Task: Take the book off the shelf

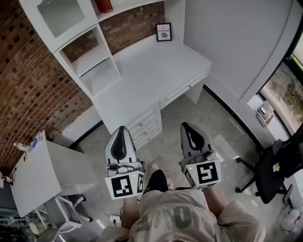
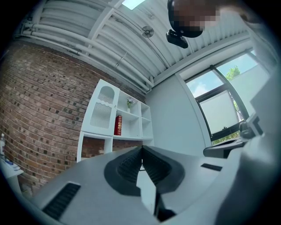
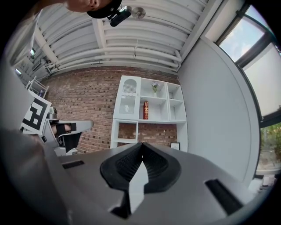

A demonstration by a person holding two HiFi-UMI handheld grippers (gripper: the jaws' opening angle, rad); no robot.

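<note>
A red book (image 1: 104, 5) stands upright in an upper compartment of the white shelf unit (image 1: 90, 61) against the brick wall. It also shows in the left gripper view as the red book (image 2: 118, 125) and in the right gripper view as the red book (image 3: 145, 110), far ahead of both grippers. My left gripper (image 1: 121, 128) and right gripper (image 1: 187, 125) are held side by side in front of the desk, well short of the shelf. Each has its jaws closed tip to tip with nothing between them, as seen at the left gripper (image 2: 142, 148) and the right gripper (image 3: 142, 144).
A white desk (image 1: 156, 71) with drawers (image 1: 146, 126) joins the shelf unit, and a small framed picture (image 1: 164, 32) leans at its back. A black office chair (image 1: 277, 165) stands at the right by the window. A small white table (image 1: 35, 177) is at the left. A little plant (image 3: 154, 86) sits on the top shelf.
</note>
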